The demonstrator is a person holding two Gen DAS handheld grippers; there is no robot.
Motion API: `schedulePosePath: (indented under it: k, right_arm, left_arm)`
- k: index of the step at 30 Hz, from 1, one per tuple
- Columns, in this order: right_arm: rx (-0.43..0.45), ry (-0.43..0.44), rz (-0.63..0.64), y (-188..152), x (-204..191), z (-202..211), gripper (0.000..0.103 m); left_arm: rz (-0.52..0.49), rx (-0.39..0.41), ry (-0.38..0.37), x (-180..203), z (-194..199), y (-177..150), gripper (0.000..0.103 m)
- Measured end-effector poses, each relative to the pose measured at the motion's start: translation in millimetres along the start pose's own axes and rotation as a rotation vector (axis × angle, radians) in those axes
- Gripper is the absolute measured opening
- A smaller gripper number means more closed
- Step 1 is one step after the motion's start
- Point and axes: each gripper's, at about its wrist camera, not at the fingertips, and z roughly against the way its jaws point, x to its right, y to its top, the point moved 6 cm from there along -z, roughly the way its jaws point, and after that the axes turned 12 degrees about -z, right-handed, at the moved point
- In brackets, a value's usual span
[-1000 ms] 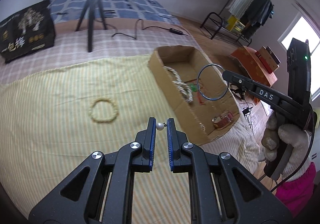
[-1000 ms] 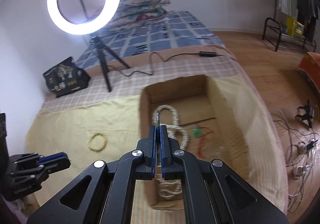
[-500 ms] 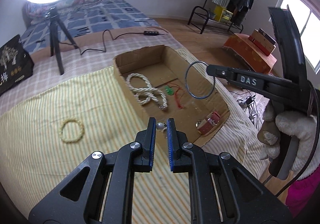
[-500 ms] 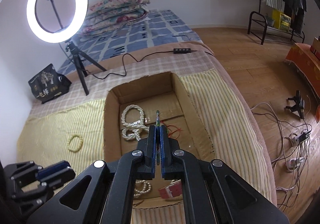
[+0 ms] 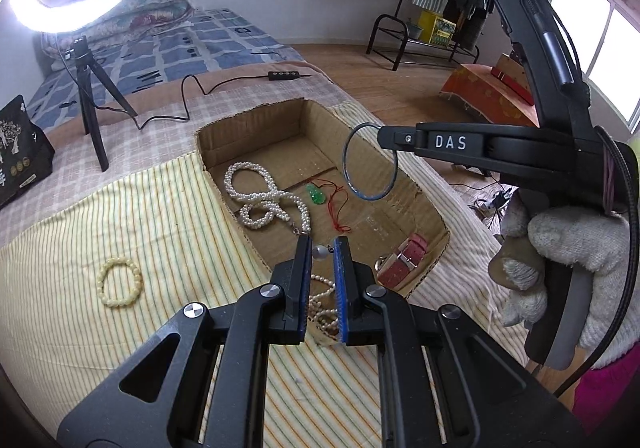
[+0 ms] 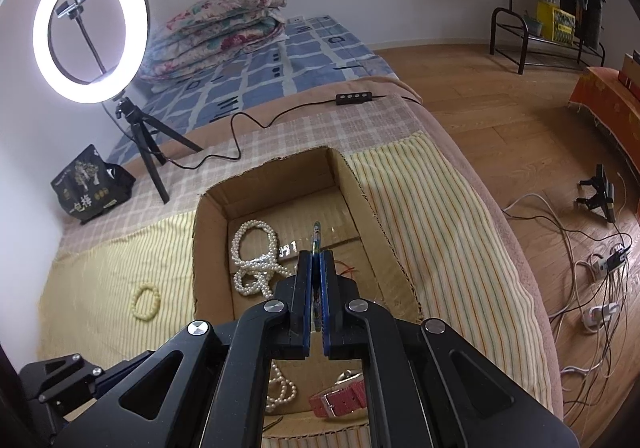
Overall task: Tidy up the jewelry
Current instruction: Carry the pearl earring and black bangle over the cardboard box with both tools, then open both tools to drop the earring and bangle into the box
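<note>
My left gripper (image 5: 322,248) is shut on a pearl pendant (image 5: 321,252) and holds it over the near end of the cardboard box (image 5: 424,192). My right gripper (image 6: 317,260) is shut on a thin blue bangle (image 5: 370,162), seen edge-on in the right wrist view (image 6: 316,238), above the box (image 6: 356,184). In the box lie a pearl necklace (image 5: 264,196), a green pendant on red cord (image 5: 317,194) and a pink-strapped watch (image 5: 404,254). A yellow bead bracelet (image 5: 119,283) lies on the striped cloth left of the box.
A ring light on a tripod (image 6: 90,28) and a black bag (image 6: 90,184) stand on the bed behind the box. A cable with a controller (image 6: 354,98) runs across the bed. The bed edge drops to a wooden floor with cables (image 6: 592,268) on the right.
Both grippers have moved over the box with their loads. The left gripper with the pearl pendant has come from above the striped cloth to above the box's near end.
</note>
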Motion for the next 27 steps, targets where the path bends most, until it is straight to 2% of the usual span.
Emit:
schedulePosePath:
  k: [14, 15, 17, 18, 19, 21, 24, 27]
  right_arm:
    - [0.0, 0.019, -0.018, 0.4, -0.6, -1.3, 0.003]
    - [0.003, 0.015, -0.02, 0.8, 0.2, -0.9, 0.005]
    - [0.005, 0.008, -0.021, 0.8, 1.2, -1.0, 0.027]
    - [0.007, 0.009, -0.023, 0.6, 1.4, -0.7, 0.045]
    - [0.012, 0.011, -0.025, 0.7, 1.5, 0.1, 0.053]
    - [0.028, -0.001, -0.026, 1.9, 1.6, 1.9, 0.056]
    - [0.043, -0.031, -0.022, 4.7, 2.1, 2.9, 0.073]
    - [0.061, -0.043, -0.018, 6.4, 2.4, 4.1, 0.077]
  left_arm:
    - [-0.002, 0.014, 0.0, 2.4, -2.9, 2.0, 0.009]
    - [-0.003, 0.012, 0.001, 1.8, -3.1, 1.7, 0.009]
    - [-0.004, 0.008, -0.001, 1.1, -4.2, 1.0, 0.022]
    - [-0.003, 0.009, -0.001, 1.0, -3.4, 0.9, 0.04]
    - [-0.004, 0.016, 0.0, 1.1, -2.5, 0.9, 0.05]
    - [-0.011, 0.024, 0.002, 2.0, -0.7, 1.1, 0.052]
    - [-0.014, 0.02, 0.003, 3.2, -0.5, 0.9, 0.067]
    - [-0.025, 0.013, 0.005, 3.4, -1.7, 0.0, 0.068]
